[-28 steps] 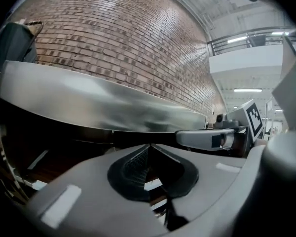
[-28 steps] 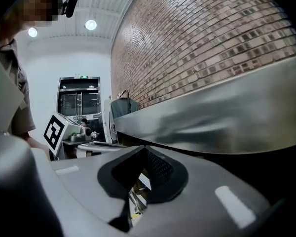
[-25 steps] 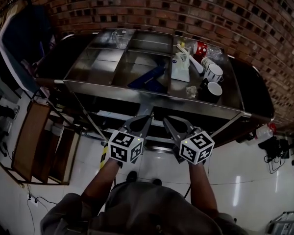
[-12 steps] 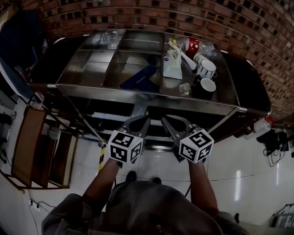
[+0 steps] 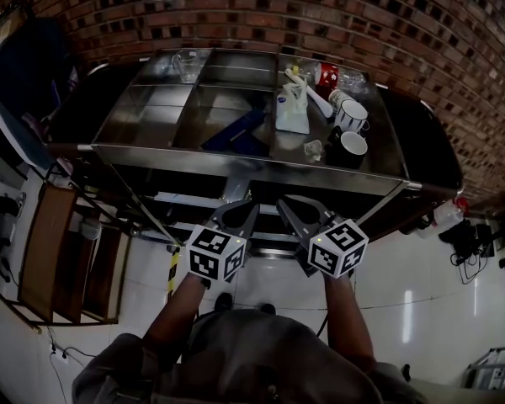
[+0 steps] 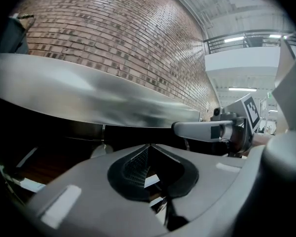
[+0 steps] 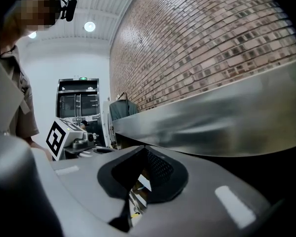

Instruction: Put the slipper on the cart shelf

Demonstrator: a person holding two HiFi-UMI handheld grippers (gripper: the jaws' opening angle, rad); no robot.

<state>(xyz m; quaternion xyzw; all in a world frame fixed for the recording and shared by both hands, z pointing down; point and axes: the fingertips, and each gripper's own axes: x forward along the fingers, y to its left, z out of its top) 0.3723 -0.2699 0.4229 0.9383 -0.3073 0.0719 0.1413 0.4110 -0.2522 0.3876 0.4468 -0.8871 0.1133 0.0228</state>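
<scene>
Nothing on the cart had shifted since the earlier frame. Only the head view had swung a little, so the steel cart [image 5: 236,165] sat slightly further left in it, while both grippers kept their place side by side, near the person and short of the cart's near rail.

In its own view, the left gripper [image 6: 149,146] had its jaws closed tip to tip with nothing between them. The right gripper [image 7: 145,148] was the same in its view, jaws together and empty. From above, the left gripper [image 5: 251,205] and the right gripper [image 5: 284,204] both pointed toward the cart's near edge, close beside each other but apart.

The blue slipper [image 5: 236,130] lay slanted in the middle section of the cart's top tray, well away from both grippers. To its right, in the next section, stood a white bag [image 5: 291,112], two mugs [image 5: 351,114] [image 5: 347,146] and a red can [image 5: 326,75] at the far side. A clear glass [image 5: 185,63] stood at the far left of the tray. A brick wall [image 5: 236,15] ran behind the cart, and a wooden rack [image 5: 46,251] stood on the floor to the left.
</scene>
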